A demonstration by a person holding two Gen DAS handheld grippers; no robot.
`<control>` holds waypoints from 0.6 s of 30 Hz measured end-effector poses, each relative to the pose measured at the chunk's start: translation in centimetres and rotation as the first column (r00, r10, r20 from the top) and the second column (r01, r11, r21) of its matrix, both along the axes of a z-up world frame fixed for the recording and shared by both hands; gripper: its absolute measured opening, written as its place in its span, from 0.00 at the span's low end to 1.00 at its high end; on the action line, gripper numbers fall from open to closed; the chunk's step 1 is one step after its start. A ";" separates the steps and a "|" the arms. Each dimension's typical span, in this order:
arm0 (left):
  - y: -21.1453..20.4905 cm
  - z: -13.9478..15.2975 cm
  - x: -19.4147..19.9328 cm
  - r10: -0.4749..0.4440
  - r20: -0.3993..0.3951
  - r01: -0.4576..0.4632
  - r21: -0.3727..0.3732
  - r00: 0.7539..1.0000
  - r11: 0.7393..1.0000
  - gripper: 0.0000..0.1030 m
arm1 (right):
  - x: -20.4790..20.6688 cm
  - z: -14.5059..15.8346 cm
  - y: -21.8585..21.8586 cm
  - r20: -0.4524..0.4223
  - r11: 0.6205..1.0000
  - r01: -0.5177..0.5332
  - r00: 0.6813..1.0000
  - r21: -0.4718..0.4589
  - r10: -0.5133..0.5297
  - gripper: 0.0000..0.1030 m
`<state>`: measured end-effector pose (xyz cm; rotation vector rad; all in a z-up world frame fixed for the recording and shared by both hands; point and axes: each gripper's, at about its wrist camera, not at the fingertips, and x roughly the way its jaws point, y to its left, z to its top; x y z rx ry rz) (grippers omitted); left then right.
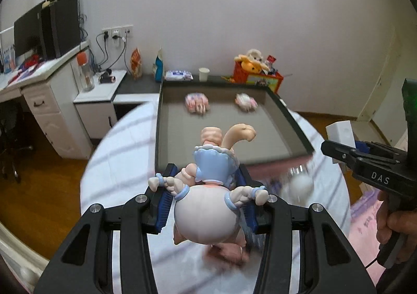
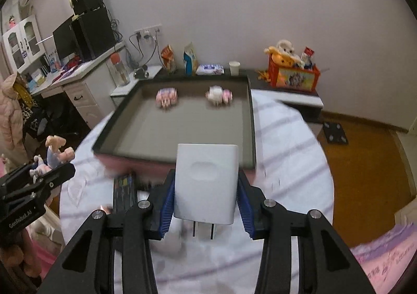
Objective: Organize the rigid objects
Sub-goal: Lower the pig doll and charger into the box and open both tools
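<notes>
Blue pads of the left hand-held gripper [image 1: 206, 189] squeeze a doll figure [image 1: 208, 189], low in the frame. Right hand-held gripper [image 2: 206, 197] squeezes a white plug charger [image 2: 207, 183]. Carry both gently over the tray [image 2: 250, 111] rim, then set them down beside the two toys. Side writing reads "DAS" and "GenRobot.AI".

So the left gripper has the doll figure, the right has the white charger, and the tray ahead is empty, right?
Not quite. The left gripper does hold the doll figure and the right gripper the white charger, but the tray already holds two small pink toys, as the right wrist view shows.
</notes>
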<state>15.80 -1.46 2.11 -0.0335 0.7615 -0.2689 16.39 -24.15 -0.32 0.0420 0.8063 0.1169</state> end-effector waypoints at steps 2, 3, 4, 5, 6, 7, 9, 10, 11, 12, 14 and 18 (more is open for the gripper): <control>-0.2 0.5 1.8 0.005 0.002 -0.005 0.008 1.000 1.000 0.45 | 1.7 0.3 0.1 -0.001 1.000 -0.001 1.000 -0.008 0.001 0.42; -0.3 0.7 2.9 0.005 0.003 -0.005 0.013 1.000 1.000 0.45 | 2.7 0.4 0.2 -0.007 1.000 -0.004 1.000 -0.005 0.004 0.42; -0.5 0.8 4.0 0.005 0.001 -0.005 0.017 1.000 1.000 0.45 | 3.9 0.5 0.3 -0.015 1.000 -0.006 1.000 0.000 0.006 0.42; -0.8 0.8 5.2 0.005 -0.005 -0.005 0.021 1.000 1.000 0.45 | 4.8 0.4 0.4 -0.021 1.000 -0.006 1.000 -0.004 0.006 0.42; -0.9 0.8 5.9 0.005 -0.012 -0.005 0.021 1.000 1.000 0.45 | 6.1 0.3 0.4 -0.031 1.000 -0.008 0.999 -0.005 0.008 0.42; -1.1 0.7 6.9 0.002 -0.021 -0.002 0.021 1.000 1.000 0.45 | 6.8 0.2 0.4 -0.038 1.000 -0.009 0.999 -0.001 0.009 0.42; -1.5 0.4 8.7 0.003 -0.031 -0.002 0.034 1.000 0.999 0.45 | 8.5 -0.2 0.4 -0.054 1.000 -0.008 0.998 -0.002 0.008 0.42; -1.7 0.0 9.5 0.004 -0.042 -0.002 0.045 0.999 0.999 0.45 | 9.4 -0.5 0.4 -0.066 1.000 -0.008 0.998 0.001 0.008 0.42; -1.9 -0.4 10.5 0.005 -0.059 -0.003 0.048 0.998 0.999 0.45 | 10.3 -0.8 0.4 -0.077 1.000 -0.009 0.997 0.004 0.010 0.42; -2.1 -0.8 11.4 0.007 -0.071 -0.004 0.049 0.997 0.999 0.45 | 10.9 -1.1 0.3 -0.088 1.000 -0.010 0.996 0.006 0.010 0.42; -2.5 -1.7 12.4 0.009 -0.085 -0.003 0.064 0.996 0.998 0.45 | 12.4 -1.9 0.5 -0.111 1.000 -0.010 0.994 0.003 0.010 0.42; -3.3 -3.7 14.9 0.011 -0.139 0.000 0.077 0.990 0.997 0.45 | 14.7 -3.8 0.7 -0.157 1.000 -0.007 0.988 0.002 0.007 0.42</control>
